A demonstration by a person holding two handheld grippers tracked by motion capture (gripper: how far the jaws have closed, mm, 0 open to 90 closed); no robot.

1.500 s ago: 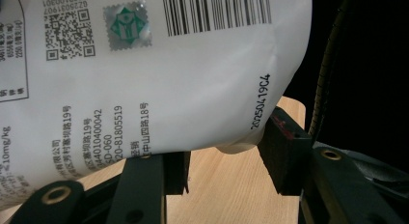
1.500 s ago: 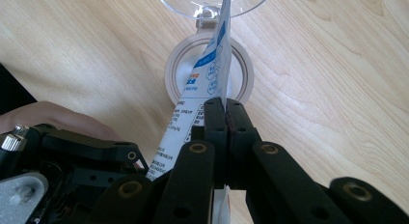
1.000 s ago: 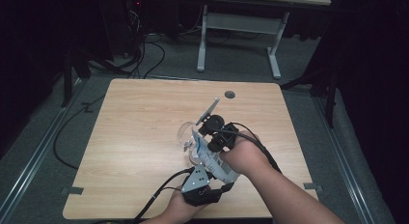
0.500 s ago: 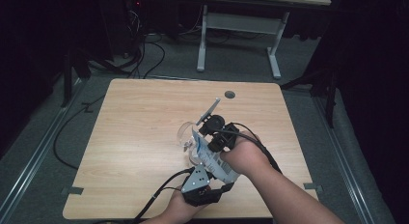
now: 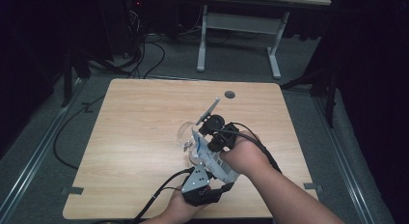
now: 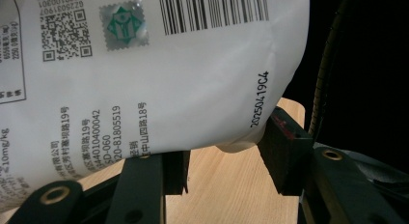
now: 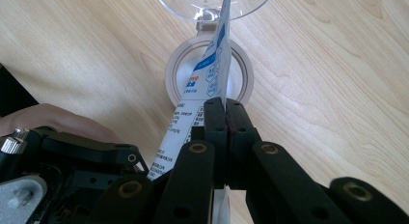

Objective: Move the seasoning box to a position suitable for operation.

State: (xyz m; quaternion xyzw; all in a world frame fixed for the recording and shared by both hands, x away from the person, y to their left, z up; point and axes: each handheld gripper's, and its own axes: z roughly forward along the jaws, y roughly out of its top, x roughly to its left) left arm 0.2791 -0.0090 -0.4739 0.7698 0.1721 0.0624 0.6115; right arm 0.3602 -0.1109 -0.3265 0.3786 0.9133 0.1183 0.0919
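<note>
Two grippers work one white printed pouch (image 5: pixel 212 159) over the near right part of the wooden table (image 5: pixel 140 132). Nearest, at the near edge, the left gripper (image 5: pixel 208 178) comes up from the person's left hand (image 5: pixel 181 210), grey three-cornered plate on top, cable trailing off to the near left. In the left gripper view its jaws stand partly apart with the pouch's bulging lower end (image 6: pixel 159 74) between them: the left pad sits under the printed face and the right pad touches the rounded corner by the date stamp, so the jaws are gripping the pouch. Barcode, QR code and a green seal are readable on that face. Just beyond and to the right, the right hand (image 5: pixel 246 156) carries the right gripper (image 5: pixel 208 137), pointed left. In the right gripper view its jaws are pressed together on the thin top edge of the pouch (image 7: pixel 205 89), seen edge-on and running away from the jaws. Farther on, directly past that edge, stands a clear stemmed glass (image 5: pixel 187 137); its round foot (image 7: pixel 241 74) rests on the table and its bowl (image 7: pixel 183 4) lies beyond the pouch tip, which reaches up to the bowl. Farthest, a small dark round grommet (image 5: pixel 230 94) sits near the far edge of the table.
</note>
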